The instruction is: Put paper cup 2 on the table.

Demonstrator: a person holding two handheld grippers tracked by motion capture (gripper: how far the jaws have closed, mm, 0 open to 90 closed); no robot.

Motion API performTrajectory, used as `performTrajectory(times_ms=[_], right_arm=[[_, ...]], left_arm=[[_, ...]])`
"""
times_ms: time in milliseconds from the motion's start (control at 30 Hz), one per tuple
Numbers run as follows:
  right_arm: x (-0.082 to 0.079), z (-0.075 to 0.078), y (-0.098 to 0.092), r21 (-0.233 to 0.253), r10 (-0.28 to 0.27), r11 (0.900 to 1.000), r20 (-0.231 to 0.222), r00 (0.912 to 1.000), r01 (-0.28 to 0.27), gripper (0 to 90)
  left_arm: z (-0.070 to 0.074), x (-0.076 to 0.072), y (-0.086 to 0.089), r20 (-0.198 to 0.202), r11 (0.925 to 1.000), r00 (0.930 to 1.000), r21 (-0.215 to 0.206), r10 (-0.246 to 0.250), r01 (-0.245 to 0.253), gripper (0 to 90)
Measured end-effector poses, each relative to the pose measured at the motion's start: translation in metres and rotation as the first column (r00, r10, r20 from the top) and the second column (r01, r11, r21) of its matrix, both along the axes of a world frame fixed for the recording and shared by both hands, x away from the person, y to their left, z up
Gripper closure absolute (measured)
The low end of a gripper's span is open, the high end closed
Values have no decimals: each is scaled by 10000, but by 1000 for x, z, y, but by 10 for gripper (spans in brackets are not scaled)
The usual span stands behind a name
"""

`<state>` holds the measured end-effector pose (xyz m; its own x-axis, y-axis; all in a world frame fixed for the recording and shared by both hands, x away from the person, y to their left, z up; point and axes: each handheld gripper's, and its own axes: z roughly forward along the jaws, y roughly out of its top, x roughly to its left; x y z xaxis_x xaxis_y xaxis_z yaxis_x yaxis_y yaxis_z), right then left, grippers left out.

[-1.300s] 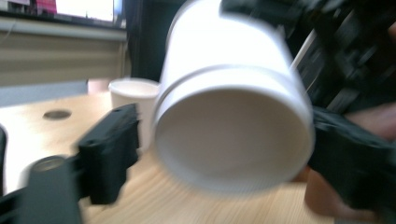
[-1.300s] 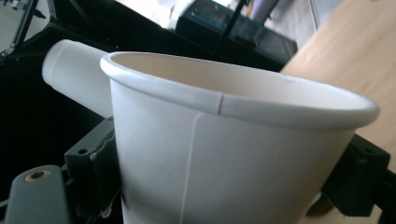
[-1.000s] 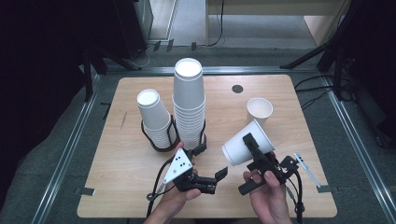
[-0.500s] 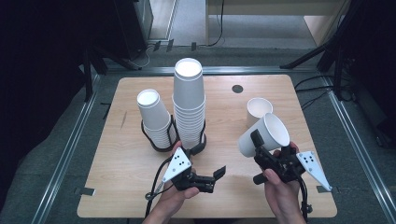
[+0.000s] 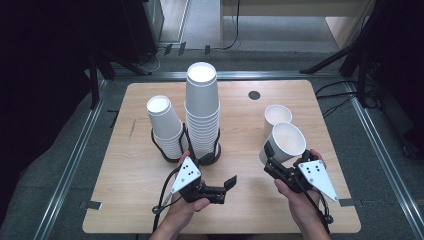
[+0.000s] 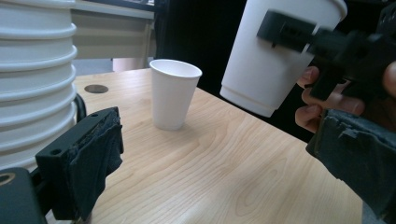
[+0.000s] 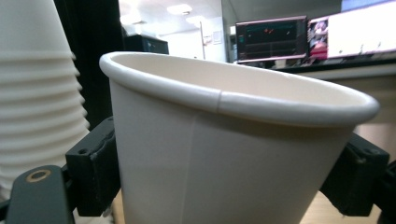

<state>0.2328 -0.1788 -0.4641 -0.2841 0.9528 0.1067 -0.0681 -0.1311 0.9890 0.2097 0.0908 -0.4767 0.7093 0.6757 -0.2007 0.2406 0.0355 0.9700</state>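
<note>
High view, left to right from the tall cup stack [image 5: 202, 112]: a shorter stack [image 5: 166, 125] stands just left of it, and the left gripper [image 5: 226, 186] hovers low over the table [image 5: 125, 200] in front of the tall stack, jaws apart with nothing between them. Right of the tall stack, the right gripper [image 5: 272, 162] is clamped on the sides of a paper cup [image 5: 284, 143], mouth up and tilted, lifted off the table. A second cup [image 5: 275, 118] stands upright on the table just behind the held one.
</note>
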Motion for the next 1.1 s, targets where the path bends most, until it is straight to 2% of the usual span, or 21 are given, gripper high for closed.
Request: performTrajectory(times_ms=[133,300,467,533,733,1100], right_arm=[[7,-12,0,-721,-277,9970,-49,9996,273,139],[17,-26,-5,-1105,-560,9925,-217,9982,532,139],[26,-40,-11,-1337,-830,9882,-603,9947,743,139],[30,-47,-12,-1574,-913,9844,-722,9932,791,139],[36,-59,-10,-1981,-769,9786,-983,9922,562,139],[44,-65,-6,-2348,-496,9718,-1218,9913,198,138]], left_arm=[[0,0,3,-35,10000,10000,-18,91,-91,12],[-1,0,5,-83,9998,9998,2,179,-179,12],[-2,0,8,-159,9997,9995,20,260,-260,12],[-3,0,9,-177,9996,9994,59,291,-290,12],[-4,-1,12,-212,9993,9990,60,382,-381,12],[-5,-3,19,-257,9982,9979,116,598,-595,12]])
